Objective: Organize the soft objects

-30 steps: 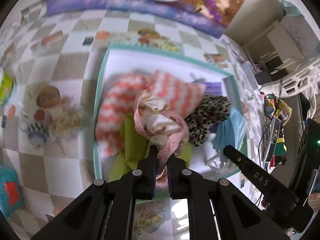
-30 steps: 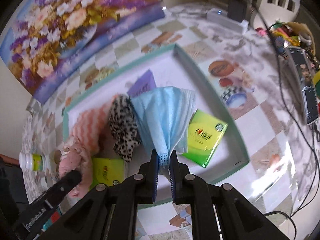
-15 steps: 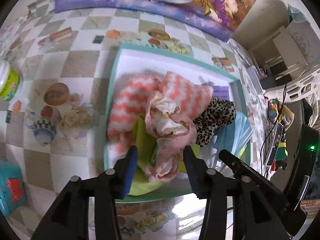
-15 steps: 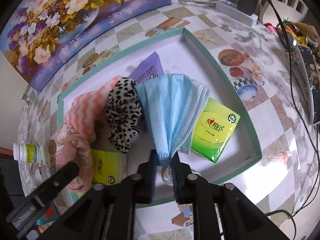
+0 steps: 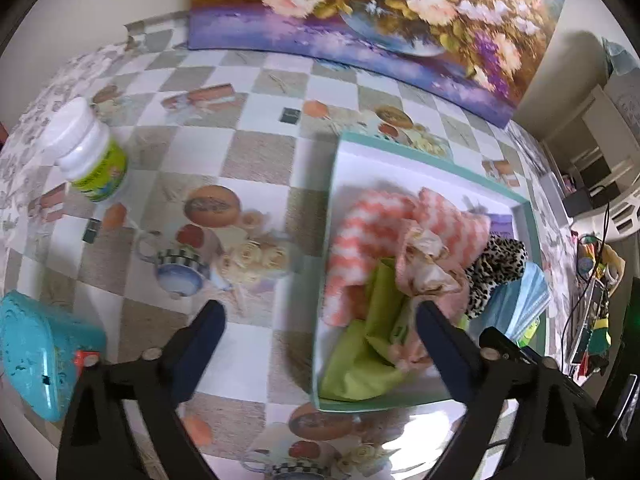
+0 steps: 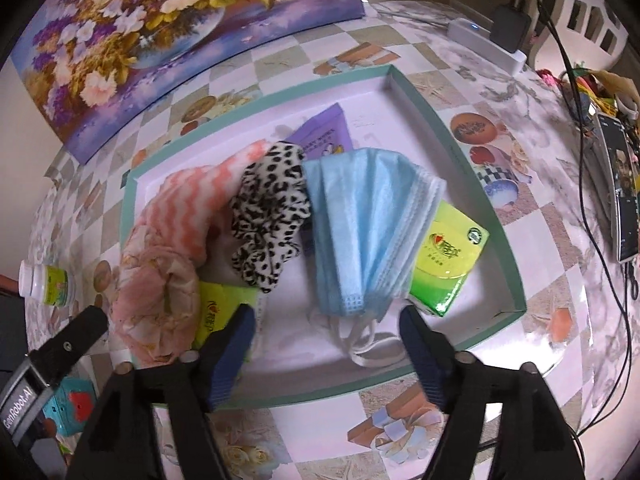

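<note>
A teal-rimmed white tray (image 6: 416, 96) (image 5: 436, 156) holds the soft things: a pink floral scrunchie (image 6: 154, 292) (image 5: 430, 268), a coral zigzag cloth (image 6: 188, 204) (image 5: 376, 224), a leopard scrunchie (image 6: 270, 216) (image 5: 496, 268), a blue face mask (image 6: 368, 216) (image 5: 520, 300), green tissue packs (image 6: 450, 256) (image 5: 368, 340) and a purple wipes pack (image 6: 324, 136). My left gripper (image 5: 320, 320) is open and empty over the tray's left rim. My right gripper (image 6: 326, 320) is open, just behind the mask, which lies loose in the tray.
A white bottle with a green label (image 5: 90, 156) (image 6: 46, 280) stands on the patterned tablecloth left of the tray. A teal toy (image 5: 36, 354) lies at the near left. A flower painting (image 6: 168, 28) leans at the back. Cables and a phone (image 6: 622, 184) lie at the right.
Both grippers have opened wide. The left let go of the pink scrunchie and pulled back to the left; the right let go of the blue mask, which now rests in the tray.
</note>
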{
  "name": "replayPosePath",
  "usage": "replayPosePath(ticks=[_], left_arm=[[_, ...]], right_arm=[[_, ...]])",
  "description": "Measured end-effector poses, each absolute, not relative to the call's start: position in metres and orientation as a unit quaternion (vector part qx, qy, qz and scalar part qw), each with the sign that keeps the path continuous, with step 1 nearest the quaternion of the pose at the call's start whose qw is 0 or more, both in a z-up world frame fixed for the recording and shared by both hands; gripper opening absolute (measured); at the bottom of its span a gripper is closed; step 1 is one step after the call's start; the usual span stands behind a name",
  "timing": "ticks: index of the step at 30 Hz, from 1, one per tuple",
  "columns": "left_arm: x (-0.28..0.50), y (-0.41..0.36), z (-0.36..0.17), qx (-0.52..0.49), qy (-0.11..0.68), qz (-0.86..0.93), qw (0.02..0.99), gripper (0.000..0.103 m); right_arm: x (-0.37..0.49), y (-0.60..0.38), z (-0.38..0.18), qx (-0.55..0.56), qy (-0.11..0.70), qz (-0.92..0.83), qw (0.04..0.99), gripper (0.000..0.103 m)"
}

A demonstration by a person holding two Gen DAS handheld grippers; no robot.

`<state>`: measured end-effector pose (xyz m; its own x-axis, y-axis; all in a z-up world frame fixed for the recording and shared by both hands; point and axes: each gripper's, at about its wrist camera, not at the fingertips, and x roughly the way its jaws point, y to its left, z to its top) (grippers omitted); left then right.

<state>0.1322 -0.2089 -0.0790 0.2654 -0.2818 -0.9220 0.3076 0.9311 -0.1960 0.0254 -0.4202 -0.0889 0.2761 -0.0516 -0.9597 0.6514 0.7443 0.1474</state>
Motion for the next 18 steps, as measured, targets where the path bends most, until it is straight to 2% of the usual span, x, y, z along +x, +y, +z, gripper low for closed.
replayPosePath(ticks=[3,18], left_arm=[[0.129,-0.201,-0.076,0.025,0.568,-0.176,0.803,0.100],[0.104,-0.157,-0.041,0.054,0.503,-0.118,0.855,0.100]], right_arm=[[0.026,-0.412,-0.084,0.254,0.548,-0.235,0.762,0.103],[0.005,-0.367,-0.054,0.210,0.524,-0.219,0.796,0.103]])
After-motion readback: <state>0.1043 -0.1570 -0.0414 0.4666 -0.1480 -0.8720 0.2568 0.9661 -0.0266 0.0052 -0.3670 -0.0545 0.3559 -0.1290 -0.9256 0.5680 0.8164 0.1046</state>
